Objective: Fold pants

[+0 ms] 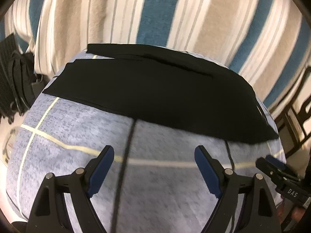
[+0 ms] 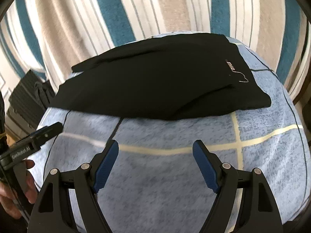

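The pants [image 1: 155,93] lie flat on the far half of the tabletop [image 1: 77,132], already doubled leg over leg into one long black band that runs across our view from left to right. In the right wrist view the pants [image 2: 155,81] show a small white logo [image 2: 236,71] near their right end, which we take to be the waist; the leg ends reach toward the left edge. The two layers do not sit quite square: at the far left one leg peeks out behind the other.

We hold both tools back from the cloth, over the bare blue cover. Our left hand-held gripper [image 1: 154,171] has its jaws spread wide with nothing between them, and so does the right hand-held gripper [image 2: 155,166]. Neither touches the pants.

We judge the lengthwise fold done and the crosswise fold next. That calls for each gripper to reach one corner of the same end, pinch both layers together, lift, and carry that end over to the other.

The near half of the tabletop is free, so there is room to work toward us. The far edge is tight: the pants lie almost along it, with a striped curtain [image 1: 194,15] just behind. Black clutter [image 1: 13,77] sits off the left edge.
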